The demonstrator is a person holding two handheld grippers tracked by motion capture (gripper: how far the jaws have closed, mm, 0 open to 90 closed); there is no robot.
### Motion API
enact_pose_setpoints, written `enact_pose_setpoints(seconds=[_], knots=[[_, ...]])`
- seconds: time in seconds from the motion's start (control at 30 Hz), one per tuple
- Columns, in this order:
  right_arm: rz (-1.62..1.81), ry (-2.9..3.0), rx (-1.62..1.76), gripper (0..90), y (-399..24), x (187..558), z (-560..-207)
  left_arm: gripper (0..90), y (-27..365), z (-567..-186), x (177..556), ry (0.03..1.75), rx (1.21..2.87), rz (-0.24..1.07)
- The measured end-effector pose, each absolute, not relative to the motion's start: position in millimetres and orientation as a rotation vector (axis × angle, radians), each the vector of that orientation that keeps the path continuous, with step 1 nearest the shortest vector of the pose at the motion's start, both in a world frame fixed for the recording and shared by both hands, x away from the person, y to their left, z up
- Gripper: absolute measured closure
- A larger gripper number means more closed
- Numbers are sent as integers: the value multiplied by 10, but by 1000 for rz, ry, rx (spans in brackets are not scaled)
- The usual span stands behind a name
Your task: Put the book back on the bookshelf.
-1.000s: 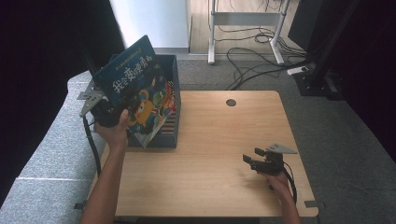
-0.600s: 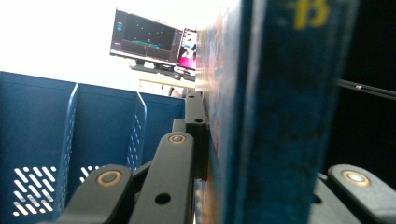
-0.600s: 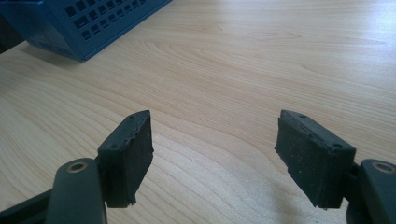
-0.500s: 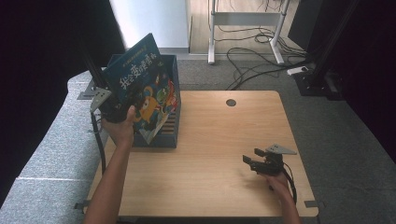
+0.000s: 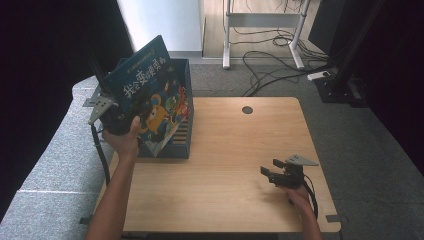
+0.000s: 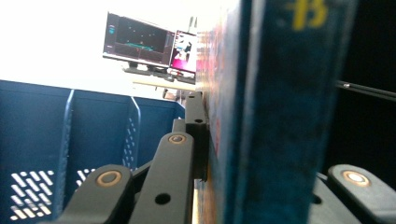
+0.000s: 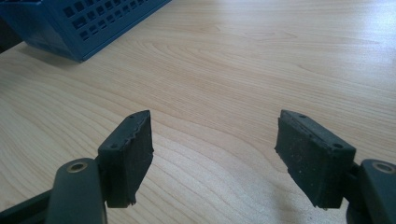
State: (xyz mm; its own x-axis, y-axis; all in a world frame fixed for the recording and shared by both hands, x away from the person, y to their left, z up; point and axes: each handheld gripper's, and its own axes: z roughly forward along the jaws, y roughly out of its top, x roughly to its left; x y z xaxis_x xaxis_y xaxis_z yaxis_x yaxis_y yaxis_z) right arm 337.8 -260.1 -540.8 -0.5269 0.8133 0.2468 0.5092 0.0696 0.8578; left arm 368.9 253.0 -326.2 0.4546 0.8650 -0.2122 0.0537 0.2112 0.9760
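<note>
**Inspector:** Where your bench sits at centre frame in the high view, I record a pale wooden table (image 5: 225, 165) on grey carpet, with a round hole near its far edge. Black curtains run down both sides; loose cables (image 5: 270, 55) lie on the floor at top centre.

**Operator:** And the book?

**Inspector:** A blue picture book (image 5: 147, 97) with white characters and cartoon figures on its cover, at upper left of the high view. It stands tilted, raised above a blue slotted crate (image 5: 182, 145) on the table's left edge. In the left gripper view its dark blue spine (image 6: 275, 112) rises up the middle of the frame.

**Operator:** My hands?

**Inspector:** Your left gripper (image 5: 116, 121) is clamped on the book's lower left edge, one jaw on each side of it, your left hand (image 5: 125, 140) behind it and the forearm reaching up from the bottom edge. Your right gripper (image 5: 275, 172) rests low over bare wood at lower right of the high view, jaws spread wide apart, with nothing between its pads (image 7: 133, 154).
</note>
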Motion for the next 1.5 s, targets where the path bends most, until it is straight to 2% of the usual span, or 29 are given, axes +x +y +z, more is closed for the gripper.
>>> enact_pose_setpoints(seconds=[0.4,1.0,1.5], knots=[[1432,2057,1327,265,-2613,3379,-5417,832,2462,-3240,3868,989,1227,729],[1430,2052,1333,265,-2624,3381,-5423,832,2455,-3252,3886,1005,1243,754],[1431,2050,1332,266,-2622,3381,-5434,831,2170,-3417,4171,1017,1241,830]])
